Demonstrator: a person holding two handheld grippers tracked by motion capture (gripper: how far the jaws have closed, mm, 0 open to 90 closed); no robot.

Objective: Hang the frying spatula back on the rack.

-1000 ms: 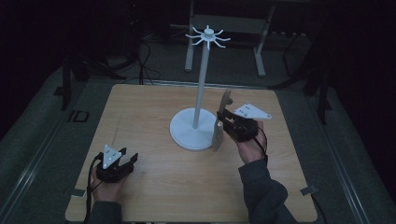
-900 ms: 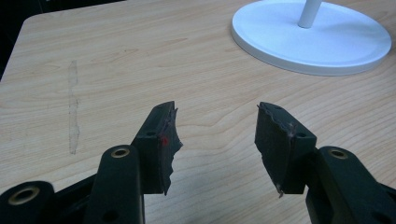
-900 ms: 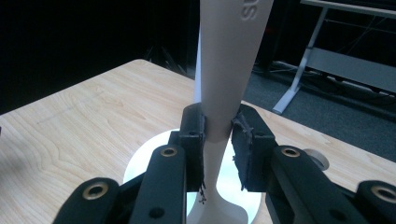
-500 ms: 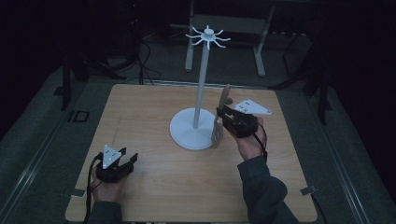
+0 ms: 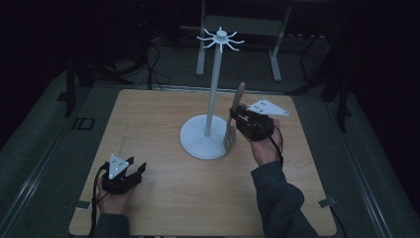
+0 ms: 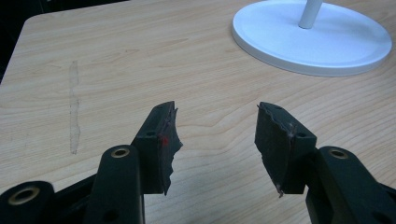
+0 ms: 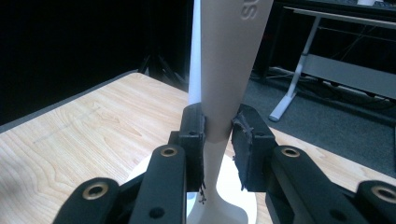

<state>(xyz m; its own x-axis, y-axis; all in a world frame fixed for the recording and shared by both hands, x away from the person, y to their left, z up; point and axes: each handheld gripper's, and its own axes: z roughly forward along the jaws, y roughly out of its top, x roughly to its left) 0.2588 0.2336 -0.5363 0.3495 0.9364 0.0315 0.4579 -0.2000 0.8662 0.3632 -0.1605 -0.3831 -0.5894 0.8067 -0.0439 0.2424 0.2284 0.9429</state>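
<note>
A tall white stand [image 5: 214, 89] with a ring of hooks [image 5: 221, 38] at its top rises from a round base [image 5: 198, 141] in the middle of the wooden table [image 5: 163, 198]. My right gripper [image 5: 236, 119] is just right of the pole, shut on the beige handle of a spatula [image 5: 239, 96]. The spatula is held nearly upright, with its slotted head [image 5: 230, 138] hanging over the base rim. In the right gripper view the pads [image 7: 245, 140] of my right gripper [image 7: 218, 135] clamp the handle [image 7: 229, 65]. My left gripper [image 5: 136, 167] rests open at the table's near left; its jaws [image 6: 215, 135] hold nothing.
Beyond the open left jaws lies the stand's base [image 6: 313, 42]. The floor around the table is dark, with a desk frame [image 5: 277, 44] and cables behind the far edge. Bare wood stretches between the two hands.
My right gripper has raised the spatula a little beside the pole. The left gripper has stayed where it was.
</note>
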